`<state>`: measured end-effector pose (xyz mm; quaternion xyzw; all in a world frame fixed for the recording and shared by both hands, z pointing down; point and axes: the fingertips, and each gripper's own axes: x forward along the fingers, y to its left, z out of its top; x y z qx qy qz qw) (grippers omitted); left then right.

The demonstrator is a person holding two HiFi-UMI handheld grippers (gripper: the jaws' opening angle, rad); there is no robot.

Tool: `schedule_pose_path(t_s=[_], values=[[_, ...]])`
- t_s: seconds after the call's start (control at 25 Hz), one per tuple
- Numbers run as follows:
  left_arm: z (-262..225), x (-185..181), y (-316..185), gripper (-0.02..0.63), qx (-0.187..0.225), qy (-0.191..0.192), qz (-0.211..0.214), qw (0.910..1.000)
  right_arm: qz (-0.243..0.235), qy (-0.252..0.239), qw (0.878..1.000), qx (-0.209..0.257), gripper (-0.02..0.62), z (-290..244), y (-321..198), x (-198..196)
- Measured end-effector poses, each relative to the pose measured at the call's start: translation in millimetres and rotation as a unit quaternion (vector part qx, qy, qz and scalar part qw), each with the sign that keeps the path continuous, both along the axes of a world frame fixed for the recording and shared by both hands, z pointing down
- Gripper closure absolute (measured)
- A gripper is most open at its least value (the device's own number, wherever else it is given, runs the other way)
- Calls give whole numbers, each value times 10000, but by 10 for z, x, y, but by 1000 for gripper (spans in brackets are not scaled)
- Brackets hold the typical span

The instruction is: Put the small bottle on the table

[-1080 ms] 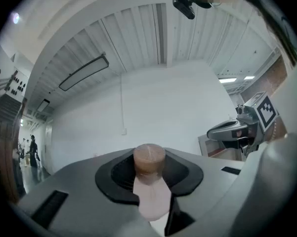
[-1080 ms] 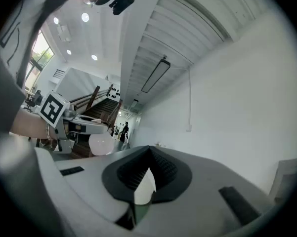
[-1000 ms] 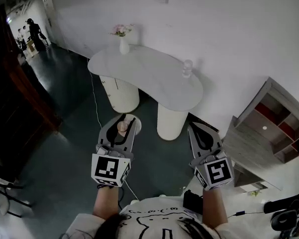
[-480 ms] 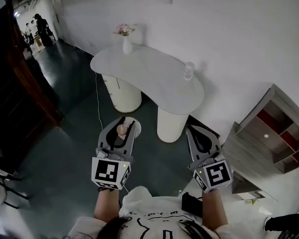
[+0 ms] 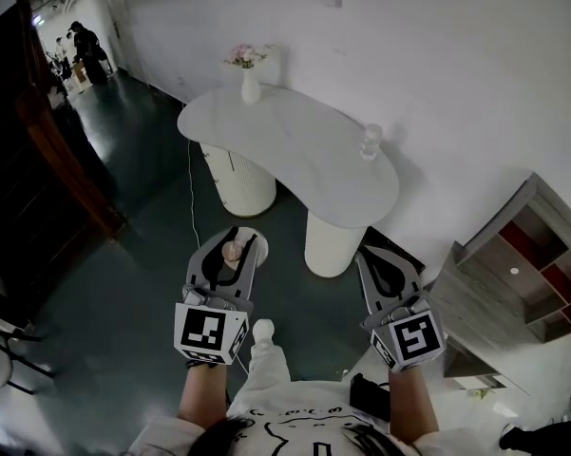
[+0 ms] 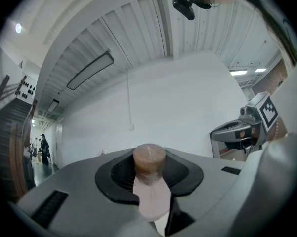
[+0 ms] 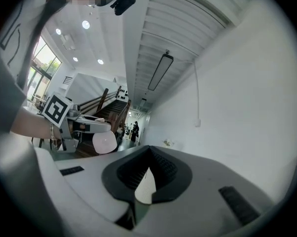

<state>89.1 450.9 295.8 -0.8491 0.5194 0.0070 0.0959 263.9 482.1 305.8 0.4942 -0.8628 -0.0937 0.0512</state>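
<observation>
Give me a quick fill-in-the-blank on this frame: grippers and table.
1. The left gripper is shut on a small ____.
2. The right gripper, jaws together, holds ____.
3. The vase at the table's far end holds ____.
Missing words: bottle; nothing; flowers.

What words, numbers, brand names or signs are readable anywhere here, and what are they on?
No readable words, brands or numbers anywhere.
Left cube, on the left claw: a black-and-white square pattern, no letters.
Right cube, on the right claw: the same kind of pattern.
Shirt: a drawn print, its marks too small to read.
Small bottle, held in the left claw: no label shows.
</observation>
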Motion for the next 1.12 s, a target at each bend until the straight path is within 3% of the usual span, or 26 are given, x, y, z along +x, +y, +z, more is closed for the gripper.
schedule_pose_path(t_s=[0.4, 1.12], values=[[61, -278, -875, 486, -50, -11, 42, 10000, -11, -20, 10000, -77, 603, 76, -875, -299], [61, -1127, -3228, 486, -111, 58, 82, 9999, 132, 102, 9996, -217, 603, 77, -3117, -1109]])
